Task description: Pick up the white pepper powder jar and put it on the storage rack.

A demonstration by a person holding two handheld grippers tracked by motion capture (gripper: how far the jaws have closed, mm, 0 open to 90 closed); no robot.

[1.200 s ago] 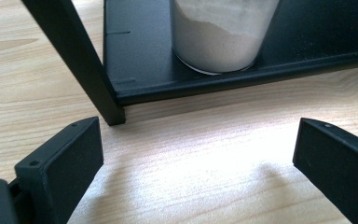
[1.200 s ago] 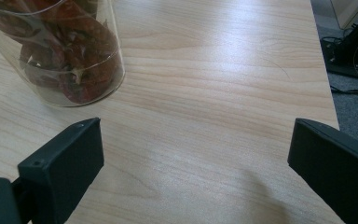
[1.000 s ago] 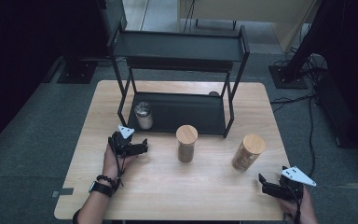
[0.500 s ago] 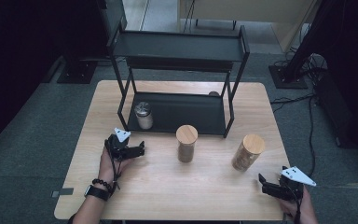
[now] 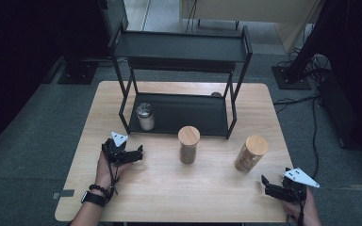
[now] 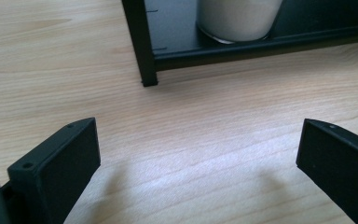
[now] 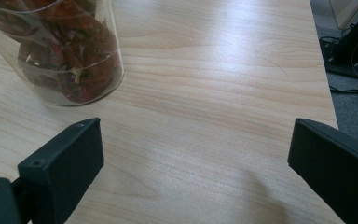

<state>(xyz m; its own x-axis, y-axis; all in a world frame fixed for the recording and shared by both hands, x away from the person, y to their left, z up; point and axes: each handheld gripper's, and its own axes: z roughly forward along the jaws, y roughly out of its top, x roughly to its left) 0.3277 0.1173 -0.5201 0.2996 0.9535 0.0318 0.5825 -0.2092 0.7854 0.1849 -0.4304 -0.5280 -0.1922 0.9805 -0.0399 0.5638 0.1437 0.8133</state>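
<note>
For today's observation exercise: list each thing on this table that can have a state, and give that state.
Left gripper: open, nothing between its jaws, which have just been opening.
Right gripper: open, holding nothing.
Small jar: upright on the rack's lower shelf, metal lid on.
Middle jar: upright on the table, wooden lid on.
Right jar: upright, wooden lid on.

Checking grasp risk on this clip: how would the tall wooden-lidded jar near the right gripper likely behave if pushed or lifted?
The jar looks tall over a narrow base, so a push near the lid would probably tip it. Its clear wall looks smooth and rounded, likely slippery and possibly breakable. The dried reddish contents suggest it is fairly light.
</note>
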